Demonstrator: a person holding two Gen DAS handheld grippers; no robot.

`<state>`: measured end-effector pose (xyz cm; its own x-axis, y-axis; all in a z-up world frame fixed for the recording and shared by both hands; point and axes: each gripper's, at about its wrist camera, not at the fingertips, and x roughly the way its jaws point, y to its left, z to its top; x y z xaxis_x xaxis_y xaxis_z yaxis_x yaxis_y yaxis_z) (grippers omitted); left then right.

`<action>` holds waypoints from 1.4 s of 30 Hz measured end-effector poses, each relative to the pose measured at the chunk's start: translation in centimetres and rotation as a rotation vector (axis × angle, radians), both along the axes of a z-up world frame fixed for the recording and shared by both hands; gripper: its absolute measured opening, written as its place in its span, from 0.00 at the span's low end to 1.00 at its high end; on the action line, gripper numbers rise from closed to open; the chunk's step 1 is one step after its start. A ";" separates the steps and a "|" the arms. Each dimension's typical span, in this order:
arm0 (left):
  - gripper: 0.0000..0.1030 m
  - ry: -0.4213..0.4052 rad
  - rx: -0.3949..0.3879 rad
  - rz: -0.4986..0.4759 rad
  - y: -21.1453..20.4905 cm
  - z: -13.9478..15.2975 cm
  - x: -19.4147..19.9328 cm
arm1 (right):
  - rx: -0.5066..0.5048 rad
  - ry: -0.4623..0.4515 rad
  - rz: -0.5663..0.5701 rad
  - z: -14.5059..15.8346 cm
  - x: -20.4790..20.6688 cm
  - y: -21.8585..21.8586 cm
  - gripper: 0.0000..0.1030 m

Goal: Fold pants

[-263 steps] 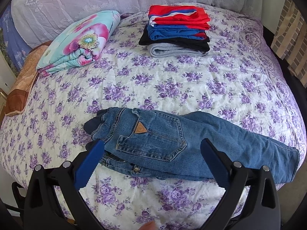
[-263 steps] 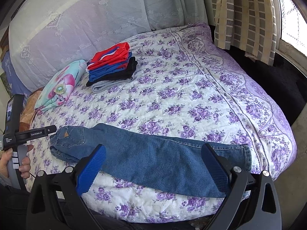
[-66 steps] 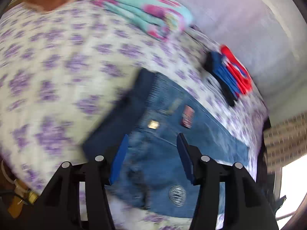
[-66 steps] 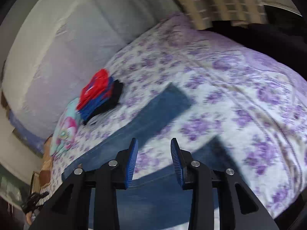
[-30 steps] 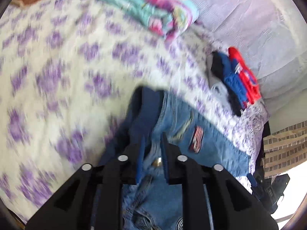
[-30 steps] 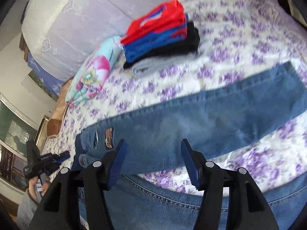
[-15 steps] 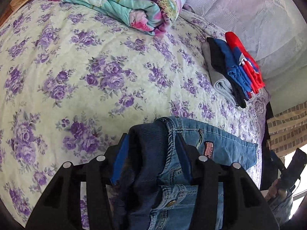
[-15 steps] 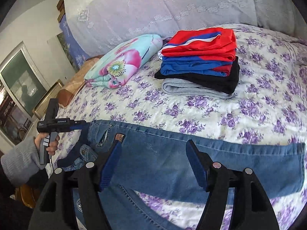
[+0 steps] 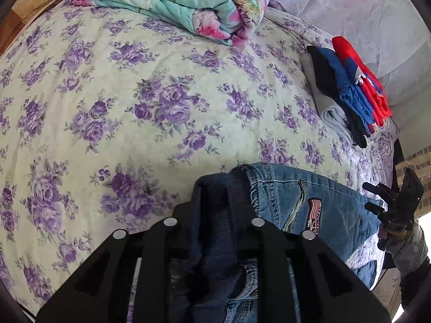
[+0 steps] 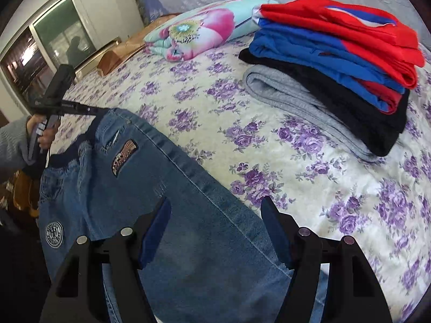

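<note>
Blue jeans (image 9: pixel 334 210) lie across the flowered bed, front side up, with a striped patch near the pocket. My left gripper (image 9: pixel 219 191) is closing on the dark navy waistband (image 9: pixel 212 231), which is bunched between its fingers and hides the pads. In the right wrist view the left gripper (image 10: pixel 93 111) holds that waistband corner slightly raised. My right gripper (image 10: pixel 215 203) hovers open just above the jeans (image 10: pixel 129 188) at the thigh, with nothing between its blue pads (image 10: pixel 159 223). In the left wrist view the right gripper (image 9: pixel 370 197) shows at the far right, held in a person's hand.
A stack of folded clothes (image 10: pixel 336 62), red on top and grey at the bottom, sits on the bedspread (image 10: pixel 269 134) just beyond the jeans. A rolled floral blanket (image 10: pixel 196 32) lies near the headboard. A window (image 10: pixel 54 45) is at the left.
The left jaws have narrowed onto the waistband. The right gripper has swung in closer over the jeans, toward the waist and the clothes stack.
</note>
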<state>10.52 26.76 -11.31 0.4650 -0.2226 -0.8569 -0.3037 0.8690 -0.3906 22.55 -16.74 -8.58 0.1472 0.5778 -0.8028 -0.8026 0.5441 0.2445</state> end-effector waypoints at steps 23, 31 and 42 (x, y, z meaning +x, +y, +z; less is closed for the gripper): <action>0.13 -0.028 0.096 -0.100 -1.3 1.4 1.0 | -0.085 -0.005 0.086 1.0 -0.4 0.5 0.07; 0.13 -0.076 0.062 -0.139 -1.0 2.4 0.1 | -0.085 -0.059 0.046 4.6 -3.8 -0.2 0.07; 0.12 -0.130 0.062 -0.194 -1.7 4.9 -1.9 | -0.100 -0.129 -0.005 6.9 -10.3 -1.0 0.07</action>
<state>8.62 25.03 -6.44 0.5260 -0.2672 -0.8074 -0.0797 0.9297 -0.3596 12.25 -17.75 -1.63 0.2557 0.4951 -0.8304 -0.8210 0.5647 0.0839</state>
